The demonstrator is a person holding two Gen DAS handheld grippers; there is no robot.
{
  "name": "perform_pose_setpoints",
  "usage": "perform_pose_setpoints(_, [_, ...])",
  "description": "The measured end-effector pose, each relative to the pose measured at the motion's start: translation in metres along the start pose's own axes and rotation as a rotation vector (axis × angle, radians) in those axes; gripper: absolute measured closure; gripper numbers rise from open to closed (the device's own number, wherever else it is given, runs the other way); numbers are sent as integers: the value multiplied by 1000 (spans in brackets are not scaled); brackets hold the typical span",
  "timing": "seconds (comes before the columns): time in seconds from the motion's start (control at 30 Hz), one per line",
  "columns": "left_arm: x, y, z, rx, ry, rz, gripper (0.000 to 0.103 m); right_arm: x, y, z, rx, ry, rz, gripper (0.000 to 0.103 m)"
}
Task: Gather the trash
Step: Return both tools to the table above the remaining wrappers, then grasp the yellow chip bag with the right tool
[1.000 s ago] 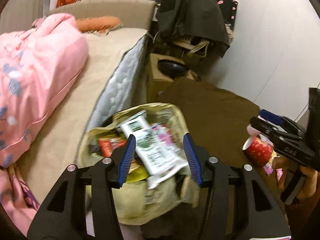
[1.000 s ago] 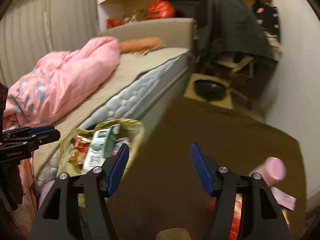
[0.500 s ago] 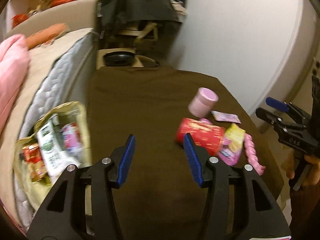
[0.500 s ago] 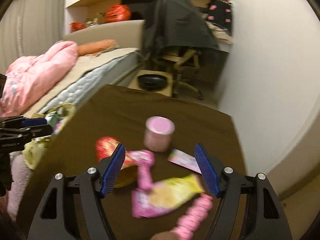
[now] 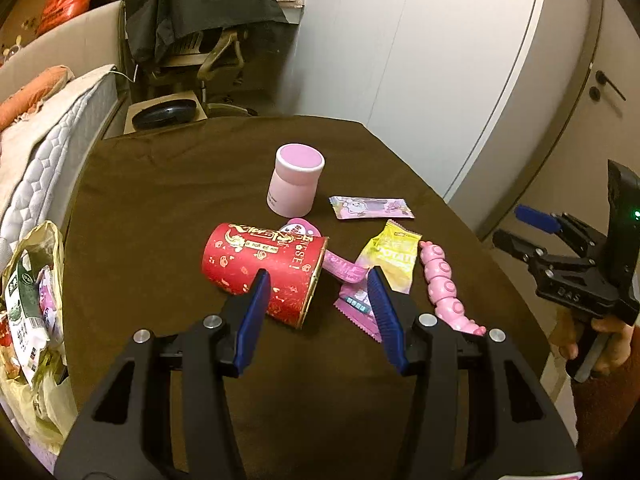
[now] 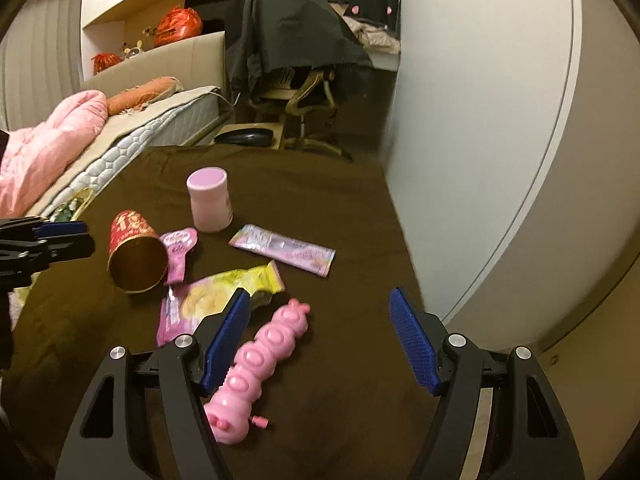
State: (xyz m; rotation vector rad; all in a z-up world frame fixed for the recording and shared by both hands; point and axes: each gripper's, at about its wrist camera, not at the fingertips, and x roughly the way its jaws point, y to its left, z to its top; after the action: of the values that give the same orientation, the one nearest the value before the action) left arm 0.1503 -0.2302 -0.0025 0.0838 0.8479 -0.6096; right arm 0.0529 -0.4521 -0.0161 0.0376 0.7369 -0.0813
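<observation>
A red paper cup (image 5: 264,268) (image 6: 134,252) lies on its side on the brown table (image 5: 160,208). Around it lie a yellow wrapper (image 5: 394,256) (image 6: 224,292), pink wrappers (image 5: 370,207) (image 6: 284,249) and a pink caterpillar toy (image 5: 444,284) (image 6: 256,364). A pink lidded jar (image 5: 296,180) (image 6: 210,200) stands upright behind them. My left gripper (image 5: 318,292) is open and empty, just above the cup's rim. My right gripper (image 6: 320,320) is open and empty, right of the toy. A yellow trash bag (image 5: 32,320) full of wrappers hangs at the table's left edge.
A bed (image 6: 132,132) with a pink quilt (image 6: 44,140) runs along the left. A chair draped in dark cloth (image 6: 292,48) and a box with a black object (image 5: 164,114) stand behind the table. White wall and door (image 5: 480,60) lie to the right.
Both grippers have swung right, away from the trash bag, to face the litter on the table. Both jaws stay open and empty.
</observation>
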Motion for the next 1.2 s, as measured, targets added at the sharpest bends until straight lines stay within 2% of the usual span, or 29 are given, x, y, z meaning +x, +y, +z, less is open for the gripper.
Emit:
perform_pose_setpoints(0.23, [10,10,-11,-24,0,97,55,30,28,-11,48,73,167,35])
perform_pose_setpoints(0.37, [23,22,-19,-22,42,156,55,52,51,-11,74,116,211,40])
perform_pose_setpoints(0.5, [28,46,-23,-70,58,205,55,68,66,-4,86,148,203,40])
perform_pose_setpoints(0.6, [24,63,-24,-121,53,205,55,81,66,2,127,177,194,40])
perform_pose_setpoints(0.73, [14,81,-24,-167,44,159,55,104,63,8,190,229,190,40])
perform_pose_setpoints(0.87, [5,87,-19,-207,27,97,55,116,77,12,159,250,205,41])
perform_pose_setpoints(0.9, [3,88,-17,-217,23,83,53,115,85,13,126,244,218,45])
perform_pose_setpoints(0.97, [1,88,-14,-233,15,65,47,116,95,11,96,265,274,71])
perform_pose_setpoints(1.07, [0,86,-10,-241,13,51,47,110,108,3,29,254,270,76])
perform_pose_setpoints(1.17, [0,83,-7,-237,5,64,47,99,108,-5,29,247,297,92])
perform_pose_setpoints(1.2, [0,83,-7,-243,4,76,47,92,106,-8,29,236,294,93])
